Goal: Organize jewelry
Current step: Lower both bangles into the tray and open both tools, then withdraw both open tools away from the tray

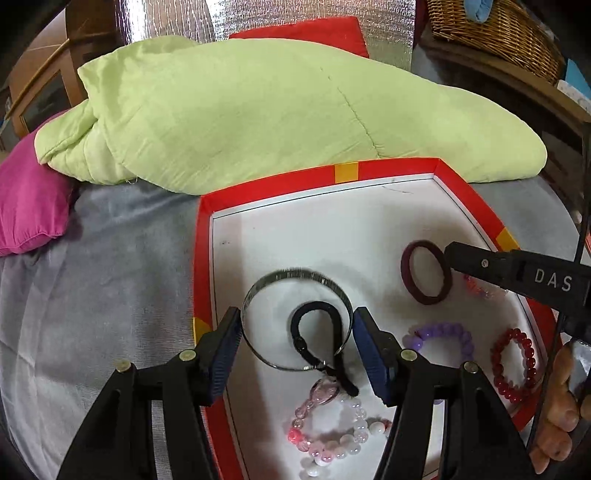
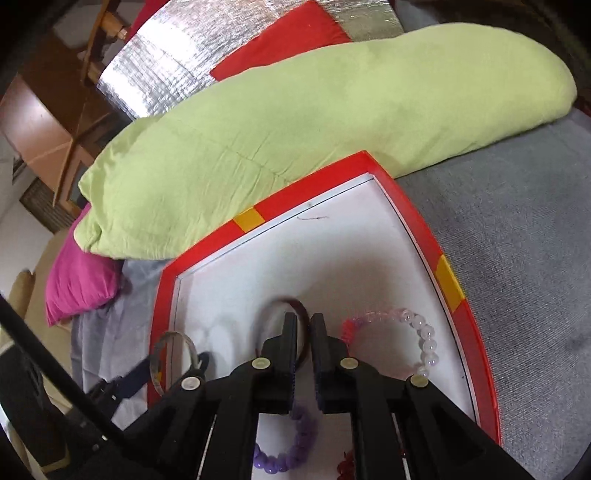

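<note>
A red-rimmed white tray lies on the bed and holds the jewelry. My left gripper is shut on a thin silver bangle, holding it by its two sides above a black band. A pink and white bead bracelet lies below it. My right gripper has its jaws nearly closed on the rim of a maroon hair tie, which also shows in the right wrist view. A purple bead bracelet, a red bead bracelet and a clear pink bracelet lie in the tray.
A light green quilt lies behind the tray, with a magenta pillow at the left and a red cushion behind. The bed has a grey cover. A wicker basket stands at the back right.
</note>
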Tool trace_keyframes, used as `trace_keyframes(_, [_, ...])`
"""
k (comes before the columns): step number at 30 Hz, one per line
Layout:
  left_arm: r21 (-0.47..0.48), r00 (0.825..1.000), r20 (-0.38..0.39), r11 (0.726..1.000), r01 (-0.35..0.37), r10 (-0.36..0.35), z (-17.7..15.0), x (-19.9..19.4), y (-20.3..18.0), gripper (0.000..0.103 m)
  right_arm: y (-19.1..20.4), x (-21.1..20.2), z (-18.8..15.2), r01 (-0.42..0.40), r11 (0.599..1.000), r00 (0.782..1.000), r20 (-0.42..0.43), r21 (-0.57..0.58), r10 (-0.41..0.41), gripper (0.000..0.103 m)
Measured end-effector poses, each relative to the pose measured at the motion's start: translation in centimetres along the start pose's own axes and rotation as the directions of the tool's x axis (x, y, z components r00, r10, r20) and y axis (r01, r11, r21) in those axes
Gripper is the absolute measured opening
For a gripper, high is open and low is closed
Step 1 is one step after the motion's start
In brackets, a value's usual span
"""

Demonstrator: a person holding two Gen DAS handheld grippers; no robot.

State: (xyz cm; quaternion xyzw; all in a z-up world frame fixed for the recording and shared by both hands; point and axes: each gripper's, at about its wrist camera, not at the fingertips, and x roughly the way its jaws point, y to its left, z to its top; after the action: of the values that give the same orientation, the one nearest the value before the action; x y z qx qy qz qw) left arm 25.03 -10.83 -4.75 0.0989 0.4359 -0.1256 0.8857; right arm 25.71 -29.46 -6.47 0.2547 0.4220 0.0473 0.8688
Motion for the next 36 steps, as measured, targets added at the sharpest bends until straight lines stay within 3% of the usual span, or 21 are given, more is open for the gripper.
trace_keyframes(2, [0.003,1.0,-0.004,1.0,-0.014,0.014,0.0,-0.1,-0.1,0.063,-0.2,-0.1,0.1,-0.011,1.0,1.0,-0.002,0.005,0.011,0.012])
trace_keyframes(4, [0.01,1.0,-0.001,1.0,-0.029,0.029,-0.1,-0.6,-0.3,0.063,-0.6,-0.4,0.1,-0.024,1.0,1.0,0.001,0.016,0.024,0.026])
trace_keyframes(13, [0.022,0.989,0.031,0.989,-0.143,0.142,-2.2,-5.7,0.1,0.069,-1.7,-4.4,-0.1,-0.023,1.0,0.999,0.03,0.003,0.023,0.027])
trace_keyframes(16, [-0.007,0.985,0.032,0.985,-0.171,0.171,-4.2,-7.5,1.2,0.069,-2.8,-6.9,-0.7,0.03,0.999,0.998,0.049,-0.015,-0.029,0.027])
trace_keyframes(19, [-0.075,0.978,0.039,0.977,-0.2,0.203,-5.9,-9.5,3.3,0.069,-5.3,-9.4,-0.8,0.047,0.998,0.996,0.08,0.039,-0.05,0.031])
trace_keyframes(23, [-0.194,0.983,0.051,0.967,-0.166,0.179,-8.5,-11.4,5.8,0.069,-8.1,-11.6,-1.1,0.062,0.995,0.994,0.09,0.076,-0.069,0.031])
trace_keyframes(27, [-0.27,0.993,0.022,0.957,-0.106,0.116,-10.0,-11.1,6.9,0.069,-9.6,-11.3,-2.3,0.039,0.99,0.998,0.036,0.133,-0.044,0.031])
trace_keyframes(36, [-0.229,0.986,-0.038,0.959,-0.168,0.164,-10.6,-9.4,6.9,0.069,-11.0,-10.4,-4.2,0.129,0.979,0.992,-0.014,0.156,-0.129,0.031])
